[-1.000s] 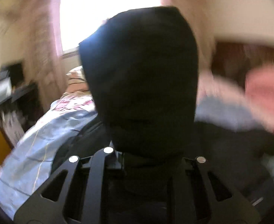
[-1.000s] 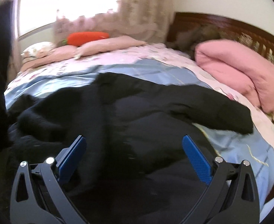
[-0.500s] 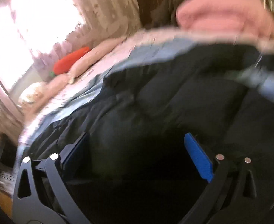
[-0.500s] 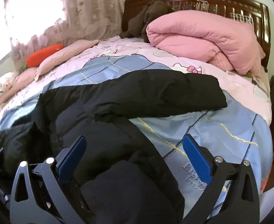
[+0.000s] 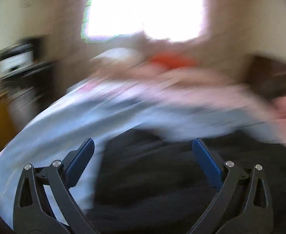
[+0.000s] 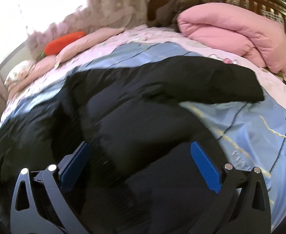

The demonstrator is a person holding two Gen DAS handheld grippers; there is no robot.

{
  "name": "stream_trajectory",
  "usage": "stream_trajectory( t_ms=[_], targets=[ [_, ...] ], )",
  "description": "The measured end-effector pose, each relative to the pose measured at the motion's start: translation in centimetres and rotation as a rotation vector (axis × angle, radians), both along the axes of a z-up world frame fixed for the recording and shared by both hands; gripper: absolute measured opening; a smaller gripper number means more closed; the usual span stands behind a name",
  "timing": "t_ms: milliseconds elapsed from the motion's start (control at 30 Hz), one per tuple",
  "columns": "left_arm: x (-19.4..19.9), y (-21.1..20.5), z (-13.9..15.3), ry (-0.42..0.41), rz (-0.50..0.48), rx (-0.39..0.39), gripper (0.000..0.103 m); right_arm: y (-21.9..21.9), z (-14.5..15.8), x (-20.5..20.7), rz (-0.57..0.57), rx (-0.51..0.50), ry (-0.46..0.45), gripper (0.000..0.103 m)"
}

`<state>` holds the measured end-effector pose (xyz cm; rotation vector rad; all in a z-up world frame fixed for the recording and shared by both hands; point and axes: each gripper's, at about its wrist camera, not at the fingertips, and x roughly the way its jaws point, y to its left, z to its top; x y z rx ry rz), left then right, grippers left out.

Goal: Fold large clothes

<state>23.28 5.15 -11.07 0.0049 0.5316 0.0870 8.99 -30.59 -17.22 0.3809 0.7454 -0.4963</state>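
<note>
Sunlight fills the bedroom, where the black coat (image 6: 135,120) lies spread on the blue bedsheet (image 6: 250,128). A second ago the left gripper (image 5: 143,152) pinched the coat; now both it and the right gripper (image 6: 139,152) are spread wide and empty. Its view is blurry, but bare sheet probably leaves folding room.
</note>
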Motion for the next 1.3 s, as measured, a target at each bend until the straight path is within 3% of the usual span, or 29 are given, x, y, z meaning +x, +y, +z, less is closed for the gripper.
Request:
stream_trajectory(
  t_ms=[67, 100, 133, 200, 233, 300, 367, 400, 467, 533, 600, 667, 767, 900, 967, 1033, 1100, 1200, 1300],
  targets=[
    [1.3, 2.6, -4.3, 0.085, 0.068, 0.077, 0.101, 1.3, 0.0, 0.2, 0.03, -0.019, -0.003, 0.102],
    [1.6, 4.6, -6.8, 0.14, 0.045, 0.02, 0.101, 2.0, 0.1, 0.3, 0.046, -0.03, -0.006, 0.102],
    [2.2, 6.5, -8.3, 0.192, 0.046, -0.092, 0.101, 2.9, 0.0, 0.6, 0.068, -0.046, -0.003, 0.102],
    [3.2, 10.8, -10.5, 0.263, 0.088, -0.413, 0.101, 4.1, -0.3, 1.3, 0.098, -0.062, 0.014, 0.102],
    [3.3, 12.3, -11.1, 0.276, 0.12, -0.485, 0.101, 5.2, -0.4, 1.5, 0.124, -0.063, 0.013, 0.102],
    [2.8, 12.9, -11.5, 0.261, 0.149, -0.476, 0.101, 7.3, 0.6, 1.5, 0.148, -0.086, -0.024, 0.102],
    [2.7, 11.4, -11.6, 0.257, 0.159, -0.402, 0.101, 9.8, 2.2, 1.3, 0.189, -0.106, -0.092, 0.102],
    [2.7, 10.1, -11.3, 0.249, 0.163, -0.327, 0.101, 11.9, 3.6, 1.3, 0.252, -0.116, -0.15, 0.102],
    [1.8, 9.3, -10.4, 0.241, 0.168, -0.265, 0.101, 15.4, 5.5, 1.8, 0.364, -0.148, -0.225, 0.102],
    [1.7, 9.2, -10.3, 0.244, 0.17, -0.261, 0.101, 19.1, 6.7, 3.1, 0.486, -0.2, -0.251, 0.102],
    [1.8, 9.9, -9.9, 0.248, 0.167, -0.281, 0.101, 23.1, 7.1, 6.0, 0.595, -0.268, -0.194, 0.102],
    [1.5, 10.6, -10.2, 0.248, 0.168, -0.283, 0.101, 25.4, 7.4, 8.6, 0.599, -0.314, -0.117, 0.102],
    [2.0, 10.4, -10.6, 0.238, 0.171, -0.275, 0.101, 28.0, 7.6, 11.5, 0.668, -0.316, -0.101, 0.102],
    [2.1, 11.1, -11.0, 0.232, 0.166, -0.317, 0.101, 29.8, 3.1, 16.1, 0.687, -0.492, 0.152, 0.102],
    [2.0, 11.3, -11.0, 0.224, 0.162, -0.321, 0.101, 28.2, 1.4, 17.0, 0.678, -0.543, 0.177, 0.102],
    [1.9, 10.9, -10.6, 0.216, 0.148, -0.301, 0.101, 25.2, 0.7, 17.5, 0.654, -0.496, 0.177, 0.102],
    [1.9, 10.0, -10.4, 0.212, 0.125, -0.265, 0.101, 20.4, 0.7, 18.0, 0.597, -0.315, 0.177, 0.102],
    [1.9, 9.3, -10.2, 0.207, 0.106, -0.227, 0.101, 14.4, 0.3, 18.3, 0.464, -0.18, 0.167, 0.102],
    [1.9, 8.8, -10.1, 0.205, 0.094, -0.218, 0.101, 9.6, -2.6, 18.4, 0.392, 0.066, 0.198, 0.102]
  ],
)
